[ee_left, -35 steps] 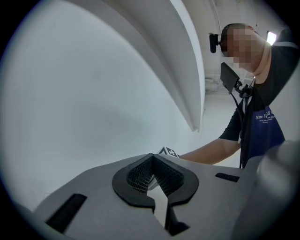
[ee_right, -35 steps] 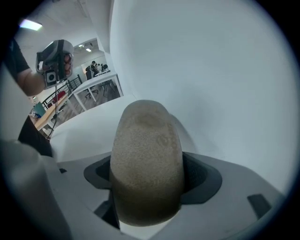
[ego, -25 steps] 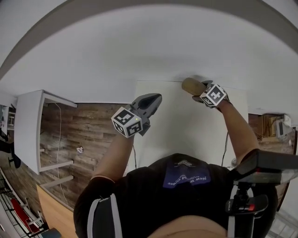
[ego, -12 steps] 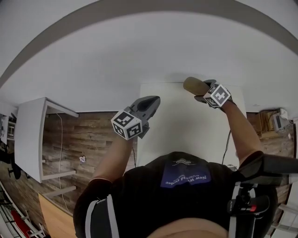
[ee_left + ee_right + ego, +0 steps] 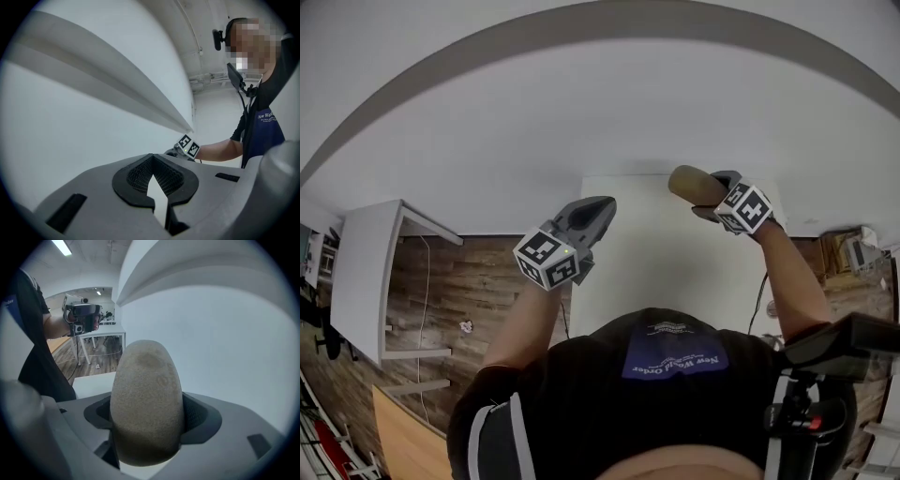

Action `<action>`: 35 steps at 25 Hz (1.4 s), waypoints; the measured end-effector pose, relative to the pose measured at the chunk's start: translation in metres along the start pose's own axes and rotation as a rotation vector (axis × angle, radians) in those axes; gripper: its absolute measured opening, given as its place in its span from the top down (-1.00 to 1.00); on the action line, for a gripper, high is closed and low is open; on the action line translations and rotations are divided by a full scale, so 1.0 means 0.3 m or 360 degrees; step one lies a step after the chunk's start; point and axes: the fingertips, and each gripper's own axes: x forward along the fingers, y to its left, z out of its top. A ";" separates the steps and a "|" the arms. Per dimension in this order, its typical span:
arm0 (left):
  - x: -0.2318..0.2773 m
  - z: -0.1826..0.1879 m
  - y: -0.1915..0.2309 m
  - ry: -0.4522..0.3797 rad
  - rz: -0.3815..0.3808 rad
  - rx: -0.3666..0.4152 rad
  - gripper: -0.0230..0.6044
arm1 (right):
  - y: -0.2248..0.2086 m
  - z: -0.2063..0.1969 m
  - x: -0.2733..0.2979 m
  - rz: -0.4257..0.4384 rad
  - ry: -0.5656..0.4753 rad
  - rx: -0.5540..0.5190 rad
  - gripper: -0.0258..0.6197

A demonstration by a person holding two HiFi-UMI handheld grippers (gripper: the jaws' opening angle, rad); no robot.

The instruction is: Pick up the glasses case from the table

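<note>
Right gripper [image 5: 712,192] clamped around the tan glasses case [image 5: 146,404], up over the far edge of the table [image 5: 656,253], apparently clear of it. Left gripper [image 5: 595,208] closed on nothing, by the table's left edge. Pickup looks basically done.

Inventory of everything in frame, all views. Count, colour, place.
tan rounded glasses case: 1, tan, clamped in the right hand-held gripper's jaws, at the table's far end
white rectangular table: 1, white, in front of the person, against the wall
white side desk: 1, white, far left
wood-plank floor: 1, brown, left of the table
small pale scrap: 1, pale, on the floor; too small to identify
black mounted device: 1, black, lower right
left hand-held gripper: 1, grey, jaws together, empty, by the table's left edge
right hand-held gripper: 1, grey, shut on the case
person's black shirt: 1, black, bottom centre
</note>
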 end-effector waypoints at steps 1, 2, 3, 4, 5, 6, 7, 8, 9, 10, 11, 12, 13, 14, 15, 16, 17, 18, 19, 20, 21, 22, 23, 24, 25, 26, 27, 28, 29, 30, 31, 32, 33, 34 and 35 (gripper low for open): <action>0.008 0.012 -0.035 -0.0012 0.0012 0.0007 0.94 | 0.001 -0.003 -0.044 0.0000 -0.0021 -0.0012 -0.18; 0.019 0.025 -0.073 -0.0024 0.0024 0.0012 0.94 | 0.000 -0.008 -0.090 -0.0002 -0.0038 -0.0027 -0.17; 0.033 0.036 -0.111 -0.0037 0.0037 0.0017 0.94 | -0.003 -0.016 -0.137 -0.0005 -0.0053 -0.0044 -0.17; 0.049 0.045 -0.150 -0.0048 0.0052 0.0023 0.94 | -0.007 -0.026 -0.184 -0.0008 -0.0067 -0.0063 -0.17; 0.068 0.052 -0.187 -0.0058 0.0070 0.0030 0.94 | -0.010 -0.038 -0.230 -0.0009 -0.0081 -0.0081 -0.17; 0.086 0.060 -0.223 -0.0069 0.0090 0.0035 0.94 | -0.013 -0.051 -0.276 -0.0007 -0.0096 -0.0100 -0.18; 0.104 0.069 -0.258 -0.0083 0.0111 0.0037 0.94 | -0.016 -0.064 -0.323 -0.0006 -0.0111 -0.0119 -0.17; 0.119 0.081 -0.291 -0.0099 0.0131 0.0039 0.94 | -0.017 -0.075 -0.369 -0.0007 -0.0124 -0.0139 -0.18; 0.131 0.092 -0.323 -0.0114 0.0147 0.0041 0.94 | -0.017 -0.085 -0.412 -0.0008 -0.0138 -0.0157 -0.17; 0.139 0.103 -0.352 -0.0127 0.0161 0.0045 0.94 | -0.015 -0.094 -0.452 -0.0011 -0.0152 -0.0174 -0.17; 0.145 0.113 -0.378 -0.0136 0.0172 0.0054 0.94 | -0.012 -0.100 -0.487 -0.0013 -0.0168 -0.0187 -0.18; 0.150 0.124 -0.402 -0.0143 0.0182 0.0064 0.94 | -0.008 -0.106 -0.521 -0.0014 -0.0184 -0.0197 -0.17; 0.156 0.136 -0.426 -0.0148 0.0190 0.0076 0.94 | -0.005 -0.113 -0.555 -0.0017 -0.0200 -0.0206 -0.18; 0.163 0.149 -0.451 -0.0152 0.0200 0.0089 0.94 | -0.003 -0.120 -0.589 -0.0021 -0.0215 -0.0216 -0.17; 0.169 0.164 -0.474 -0.0157 0.0210 0.0100 0.94 | -0.001 -0.127 -0.622 -0.0026 -0.0228 -0.0227 -0.18; 0.174 0.177 -0.495 -0.0162 0.0218 0.0110 0.94 | 0.002 -0.133 -0.652 -0.0031 -0.0240 -0.0239 -0.18; 0.175 0.190 -0.513 -0.0168 0.0224 0.0117 0.94 | 0.008 -0.138 -0.677 -0.0035 -0.0251 -0.0248 -0.18; 0.174 0.202 -0.529 -0.0176 0.0227 0.0122 0.94 | 0.016 -0.140 -0.701 -0.0039 -0.0263 -0.0253 -0.18; 0.171 0.215 -0.544 -0.0186 0.0224 0.0129 0.94 | 0.025 -0.140 -0.724 -0.0045 -0.0277 -0.0255 -0.18; 0.166 0.228 -0.558 -0.0195 0.0215 0.0138 0.94 | 0.035 -0.139 -0.746 -0.0054 -0.0291 -0.0254 -0.18; 0.161 0.239 -0.570 -0.0202 0.0203 0.0149 0.94 | 0.044 -0.137 -0.766 -0.0065 -0.0304 -0.0250 -0.18; 0.153 0.250 -0.578 -0.0208 0.0189 0.0157 0.94 | 0.053 -0.134 -0.784 -0.0080 -0.0317 -0.0245 -0.18; 0.143 0.262 -0.582 -0.0212 0.0176 0.0161 0.94 | 0.060 -0.128 -0.800 -0.0101 -0.0331 -0.0241 -0.18; 0.129 0.274 -0.581 -0.0215 0.0161 0.0166 0.94 | 0.066 -0.119 -0.814 -0.0127 -0.0346 -0.0240 -0.18; 0.113 0.286 -0.576 -0.0218 0.0147 0.0173 0.94 | 0.073 -0.106 -0.828 -0.0157 -0.0360 -0.0240 -0.18; 0.094 0.298 -0.569 -0.0221 0.0135 0.0180 0.94 | 0.083 -0.093 -0.843 -0.0187 -0.0373 -0.0237 -0.18; 0.075 0.307 -0.561 -0.0225 0.0125 0.0185 0.94 | 0.095 -0.079 -0.858 -0.0212 -0.0385 -0.0228 -0.18; 0.058 0.315 -0.552 -0.0228 0.0114 0.0189 0.94 | 0.109 -0.065 -0.871 -0.0230 -0.0401 -0.0212 -0.17; 0.042 0.320 -0.543 -0.0230 0.0102 0.0192 0.94 | 0.123 -0.053 -0.881 -0.0240 -0.0425 -0.0190 -0.18; 0.026 0.323 -0.535 -0.0232 0.0091 0.0191 0.94 | 0.138 -0.041 -0.890 -0.0241 -0.0458 -0.0160 -0.18; 0.011 0.324 -0.529 -0.0234 0.0084 0.0185 0.94 | 0.154 -0.031 -0.896 -0.0235 -0.0496 -0.0124 -0.18; -0.005 0.323 -0.525 -0.0238 0.0078 0.0178 0.94 | 0.171 -0.023 -0.900 -0.0228 -0.0534 -0.0086 -0.18; -0.020 0.321 -0.523 -0.0242 0.0073 0.0173 0.94 | 0.188 -0.017 -0.902 -0.0227 -0.0563 -0.0056 -0.18; -0.034 0.317 -0.521 -0.0245 0.0067 0.0167 0.94 | 0.200 -0.013 -0.902 -0.0232 -0.0584 -0.0035 -0.18; -0.045 0.312 -0.517 -0.0245 0.0063 0.0162 0.94 | 0.206 -0.010 -0.900 -0.0241 -0.0599 -0.0022 -0.18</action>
